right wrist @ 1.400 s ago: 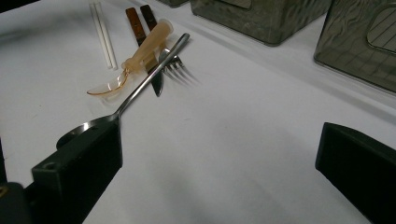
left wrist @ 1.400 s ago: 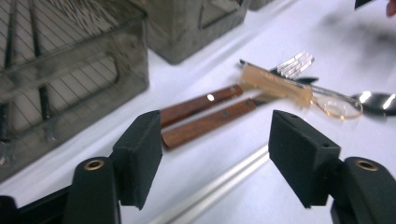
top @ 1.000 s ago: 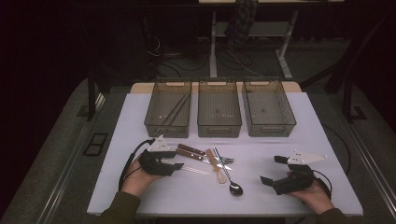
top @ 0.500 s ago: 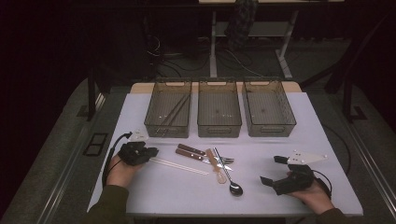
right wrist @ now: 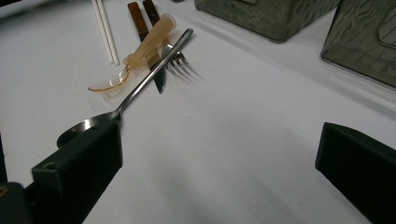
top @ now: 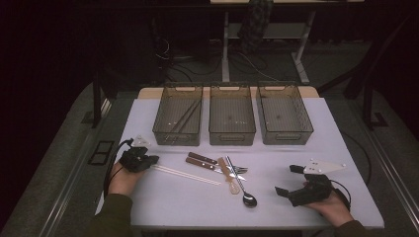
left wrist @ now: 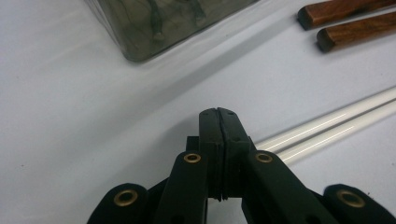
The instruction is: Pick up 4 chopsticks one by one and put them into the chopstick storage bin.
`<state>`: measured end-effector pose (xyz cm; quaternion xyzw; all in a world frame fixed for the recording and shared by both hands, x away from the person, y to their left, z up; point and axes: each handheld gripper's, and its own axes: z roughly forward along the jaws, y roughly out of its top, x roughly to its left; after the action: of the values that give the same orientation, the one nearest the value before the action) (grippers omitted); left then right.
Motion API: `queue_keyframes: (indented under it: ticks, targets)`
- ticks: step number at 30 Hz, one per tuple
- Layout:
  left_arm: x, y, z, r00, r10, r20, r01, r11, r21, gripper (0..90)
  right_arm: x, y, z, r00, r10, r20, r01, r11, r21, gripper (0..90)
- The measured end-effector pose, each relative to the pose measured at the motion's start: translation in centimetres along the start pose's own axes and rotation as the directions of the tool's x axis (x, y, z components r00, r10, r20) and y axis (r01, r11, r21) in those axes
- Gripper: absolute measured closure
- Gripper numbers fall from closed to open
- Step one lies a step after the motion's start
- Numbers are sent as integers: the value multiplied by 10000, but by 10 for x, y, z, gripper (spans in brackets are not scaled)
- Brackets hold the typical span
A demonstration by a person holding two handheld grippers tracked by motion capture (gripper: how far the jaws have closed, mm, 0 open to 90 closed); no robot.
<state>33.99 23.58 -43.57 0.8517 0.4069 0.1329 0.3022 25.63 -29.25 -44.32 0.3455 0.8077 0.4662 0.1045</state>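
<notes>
1. White chopsticks [top: 188, 174] are lying as a close pair flat on the table [top: 306, 148]. In the high view their long axis is running from upper left to lower right, ending just short of the cutlery heap [top: 230, 170].
2. Left gripper [top: 152, 160] is sitting at the pair's upper-left end, its nose pointing along the sticks toward the heap. This hand is by far the nearer one.
3. In the left gripper view, its jaws have just been closing and are now pressing flat against each other at the tips [left wrist: 218, 112], with nothing showing between them. The chopsticks [left wrist: 327, 128] are passing just beside the right-hand jaw and slipping out of sight behind it. They are lying off to one side of the closing line, not in it.
4. Right gripper [top: 286, 179] is resting well apart near the table's front right edge. Its jaws are standing wide and holding nothing [right wrist: 210, 140]. From there the chopsticks [right wrist: 105, 32] are lying far off, beyond the metal spoon [right wrist: 140, 88].
5. My reading is that the coming move is hinging on that sideways offset. The left gripper is probably needing to release, shift across the sticks' axis and clench again.
6. Left bin [top: 170, 134], already holding dark chopsticks, is standing just beyond the gripper.
</notes>
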Motion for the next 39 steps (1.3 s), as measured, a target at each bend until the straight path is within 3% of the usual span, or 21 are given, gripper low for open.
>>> queue_keyframes:
  ticks: [39]
  targets:
    - [2,-7,-6,9983,-437,389,430,9989,182,888,0,0,-1,10000,10,11,-10,10000,-14,5]
